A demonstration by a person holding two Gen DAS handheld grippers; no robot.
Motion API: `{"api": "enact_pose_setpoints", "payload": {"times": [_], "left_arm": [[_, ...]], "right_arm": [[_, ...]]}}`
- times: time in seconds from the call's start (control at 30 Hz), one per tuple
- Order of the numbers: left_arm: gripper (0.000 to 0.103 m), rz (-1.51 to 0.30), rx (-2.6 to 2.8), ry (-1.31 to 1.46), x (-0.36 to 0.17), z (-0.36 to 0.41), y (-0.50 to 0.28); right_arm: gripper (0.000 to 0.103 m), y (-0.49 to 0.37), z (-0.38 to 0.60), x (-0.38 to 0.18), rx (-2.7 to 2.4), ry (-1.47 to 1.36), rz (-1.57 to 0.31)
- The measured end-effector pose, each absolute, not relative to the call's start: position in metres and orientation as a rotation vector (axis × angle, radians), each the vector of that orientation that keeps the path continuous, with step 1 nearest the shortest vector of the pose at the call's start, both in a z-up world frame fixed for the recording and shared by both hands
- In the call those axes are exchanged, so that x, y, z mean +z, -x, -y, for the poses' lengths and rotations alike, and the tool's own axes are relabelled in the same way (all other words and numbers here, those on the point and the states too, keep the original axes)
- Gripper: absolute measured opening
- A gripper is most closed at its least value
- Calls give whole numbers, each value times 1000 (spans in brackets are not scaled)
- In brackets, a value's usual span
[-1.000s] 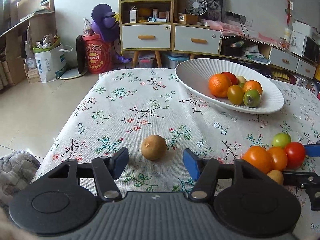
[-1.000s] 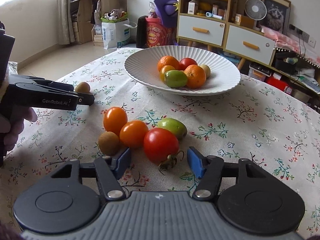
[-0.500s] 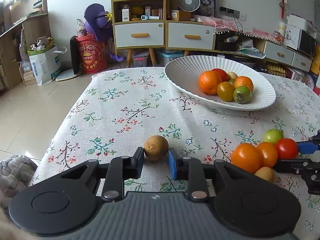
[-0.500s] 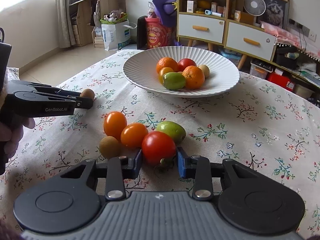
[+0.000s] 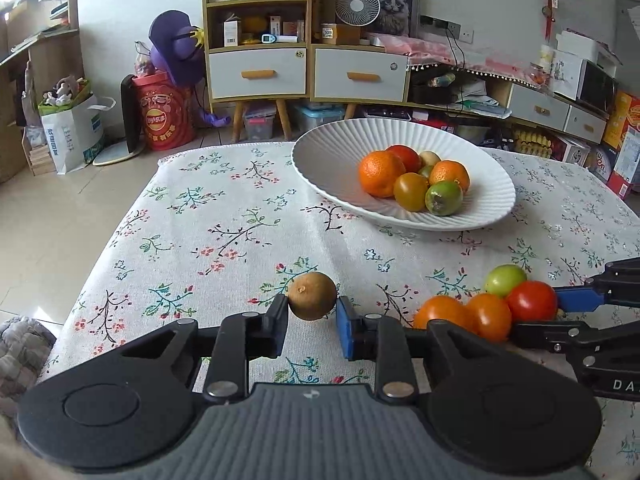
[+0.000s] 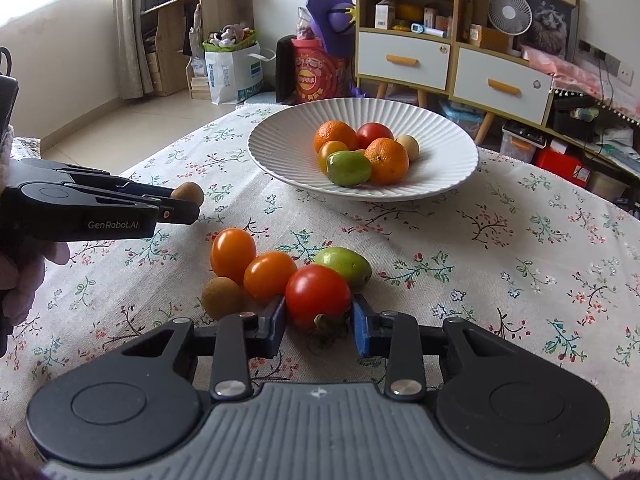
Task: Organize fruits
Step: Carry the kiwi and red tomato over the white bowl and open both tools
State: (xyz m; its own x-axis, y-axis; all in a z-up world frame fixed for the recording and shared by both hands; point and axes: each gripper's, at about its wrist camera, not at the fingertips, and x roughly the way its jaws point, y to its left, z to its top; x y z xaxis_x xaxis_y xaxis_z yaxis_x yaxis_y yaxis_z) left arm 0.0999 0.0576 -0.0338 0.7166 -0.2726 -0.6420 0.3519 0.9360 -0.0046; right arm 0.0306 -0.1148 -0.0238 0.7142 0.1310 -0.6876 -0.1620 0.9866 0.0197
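— Fruit is lying where on the table?

— Some is sitting in a white ribbed bowl [image 6: 448, 168] toward the far edge of a table [image 5: 224, 216] covered by a floral cloth: two oranges, a red tomato, a yellow one, a green one and a small pale fruit. The rest is lying loose near the front edge.

— What is the left gripper doing?

— The left gripper [image 5: 312, 312] is clamping a small brown fruit [image 5: 312, 295], one pad pressing on each side. Seen from the right wrist, that fruit is sitting at the gripper's tip, left of the loose cluster; a hand [image 6: 24, 276] is holding the tool at the picture's left edge.

— And the right gripper?

— The right gripper [image 6: 319, 316] is gripping a red tomato [image 6: 318, 295] by its sides, blue pads touching the skin, stem toward the camera. Its jaws have just been closing on it.

— What is lying around that tomato?

— Two orange tomatoes [image 6: 252, 260] are touching each other just to its left, a green fruit [image 6: 346, 266] is lying behind it, and a second brown fruit [image 6: 221, 297] is sitting at the front left of the cluster.
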Motion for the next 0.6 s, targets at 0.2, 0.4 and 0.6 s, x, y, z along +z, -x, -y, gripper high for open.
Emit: {"api": "enact_pose_setpoints", "payload": {"times": [0.2, 0.4, 0.6], "left_arm": [[25, -685, -373, -114, -28, -51, -97], [25, -692, -388, -109, -24, -44, -96], [25, -678, -400, -86, -14, -31, -101]], "right_arm": [[31, -32, 118, -16, 153, 23, -734], [31, -36, 123, -6, 145, -2, -711], [31, -46, 129, 7, 124, -31, -668]]}}
